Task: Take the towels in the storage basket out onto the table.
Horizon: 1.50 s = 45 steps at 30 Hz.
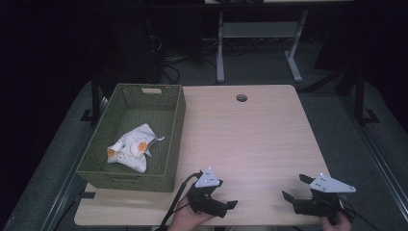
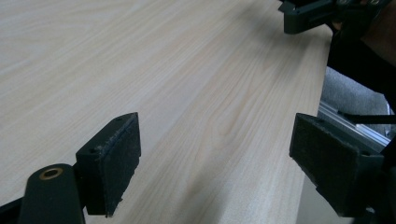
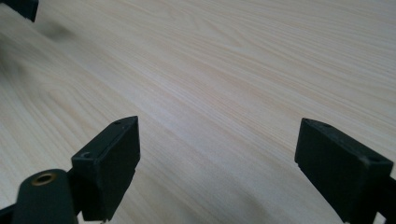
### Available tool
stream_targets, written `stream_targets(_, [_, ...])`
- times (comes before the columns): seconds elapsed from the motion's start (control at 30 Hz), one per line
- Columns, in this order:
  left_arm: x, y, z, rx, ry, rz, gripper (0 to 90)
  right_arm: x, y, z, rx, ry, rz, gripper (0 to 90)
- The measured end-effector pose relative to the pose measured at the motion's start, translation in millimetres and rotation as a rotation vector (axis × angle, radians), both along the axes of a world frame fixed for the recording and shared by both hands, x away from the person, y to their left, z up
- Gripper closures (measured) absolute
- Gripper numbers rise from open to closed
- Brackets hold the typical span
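A white cloth [image 1: 131,148] with orange prints lies crumpled inside a green woven basket [image 1: 178,130] on the left of the light wooden table [image 1: 250,130]. My left gripper [image 1: 225,194] rests near the front edge, just right of the basket's front corner, held by a hand. Its jaws stand open over bare wood, as the left gripper view [image 2: 215,140] shows. My right gripper [image 1: 295,187] sits at the front right, also in a hand. Its jaws are open with nothing between them, over bare tabletop [image 3: 217,144]. Each gripper points roughly toward the other.
A round cable hole [image 1: 241,97] sits near the table's far edge. Beyond it stand white desk legs [image 1: 220,48] on a dark floor. The table's right edge [image 2: 322,70] runs close by in the left gripper view, with the right gripper [image 2: 308,14] beyond.
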State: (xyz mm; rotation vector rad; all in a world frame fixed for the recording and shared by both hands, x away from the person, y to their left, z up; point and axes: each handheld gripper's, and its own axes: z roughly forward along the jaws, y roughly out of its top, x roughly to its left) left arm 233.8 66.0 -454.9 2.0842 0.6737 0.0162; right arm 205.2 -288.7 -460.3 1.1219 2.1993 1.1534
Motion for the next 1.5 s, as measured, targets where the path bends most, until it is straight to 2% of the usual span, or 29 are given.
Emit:
stream_targets(0.07, [1.4,1.1,-2.6,-0.003,0.023,-0.005,16.5,-1.0,1.0,0.2,0.012,0.005,-0.016,13.9])
stream_targets(0.13, [2.8,3.3,-3.5,-0.014,0.033,-0.002,16.5,-3.1,3.4,1.5,0.016,-0.006,-0.007,13.8])
stream_targets(0.33, [5.3,8.5,-2.8,-0.008,0.012,0.033,16.5,-3.6,9.9,2.1,-0.01,-0.009,0.012,13.9])
stream_targets(0.43, [9.0,9.7,-1.6,-0.029,0.031,0.048,16.5,-3.1,9.2,1.6,-0.004,-0.009,0.009,13.8])
stream_targets(0.47, [10.1,9.7,-1.0,-0.024,0.029,0.05,16.5,-3.0,8.7,1.3,-0.001,-0.004,0.007,13.8])
stream_targets(0.53, [14.3,9.8,2.5,-0.028,0.04,0.054,16.5,-2.6,8.0,1.1,0.0,-0.003,0.005,13.8])
stream_targets(0.7, [23.5,9.4,14.2,-0.041,0.029,0.061,16.5,-1.3,6.7,0.6,0.0,-0.003,-0.002,13.8])
stream_targets(0.83, [30.5,6.8,20.2,-0.054,0.051,0.068,16.5,-1.1,3.6,0.3,0.004,-0.007,-0.009,13.9])
stream_targets(0.9, [33.5,5.7,23.7,-0.049,0.053,0.069,16.5,-1.6,2.7,0.3,0.011,-0.001,-0.015,13.8])
stream_targets(1.0, [37.9,5.4,29.0,-0.05,0.077,0.083,16.6,-1.8,1.2,0.4,0.014,-0.002,-0.02,13.8])
stream_targets(1.13, [40.9,5.4,36.9,-0.03,0.073,0.107,17.1,-2.3,-0.3,0.8,0.02,-0.003,-0.029,13.8])
stream_targets(1.27, [43.7,7.0,43.9,-0.054,0.091,0.088,19.1,-3.0,-1.4,1.2,0.021,-0.011,-0.028,13.8])
stream_targets(1.33, [44.0,7.6,46.5,-0.054,0.093,0.087,19.7,-2.9,-1.2,1.4,0.018,-0.009,-0.026,13.8])
stream_targets(1.37, [44.9,7.8,50.4,-0.04,0.086,0.085,20.7,-2.8,-0.7,1.6,0.013,-0.006,-0.026,13.8])
stream_targets(1.5, [48.1,7.6,58.6,-0.048,0.094,0.072,20.1,-3.0,-0.8,1.6,0.015,-0.008,-0.026,13.8])
